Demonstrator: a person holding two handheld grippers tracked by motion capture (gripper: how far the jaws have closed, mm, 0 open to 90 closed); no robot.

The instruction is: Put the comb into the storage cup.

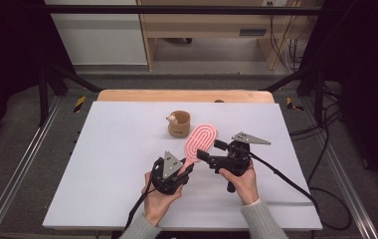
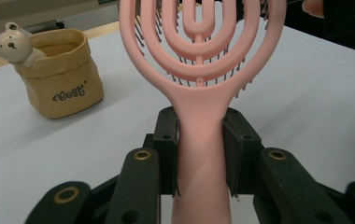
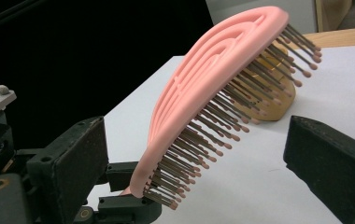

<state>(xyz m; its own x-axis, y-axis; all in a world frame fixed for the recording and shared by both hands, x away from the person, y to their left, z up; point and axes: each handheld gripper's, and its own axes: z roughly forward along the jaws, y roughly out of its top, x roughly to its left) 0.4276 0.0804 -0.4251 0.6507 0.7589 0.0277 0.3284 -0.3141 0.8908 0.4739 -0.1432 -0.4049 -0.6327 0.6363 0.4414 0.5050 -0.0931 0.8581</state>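
Clearly the left claw (image 2: 199,154) is clamped on the handle of the pink hairbrush (image 1: 200,140), its two black pads pressing the narrow neck just below the head from either side, which is why the brush stands lifted off the white surface (image 1: 117,164) with its head tilted up and away from the person. In the left gripper view the smooth, ribbed back of the head faces the camera, so the bristles point toward the other side. That side is where the right claw (image 3: 194,158) waits: its jaws stand wide apart, one on each flank of the brush head, with the bristles (image 3: 222,135) in the gap and neither pad touching them. Holding the handle firm with one hand seems meant to present the head steadily to the other. From above, the two hands sit close together near the front middle of the surface. Just beyond the brush tip stands a small tan pouch (image 1: 179,124) with a bear figure (image 2: 12,45) on its rim, upright and open-topped, apart from the brush.
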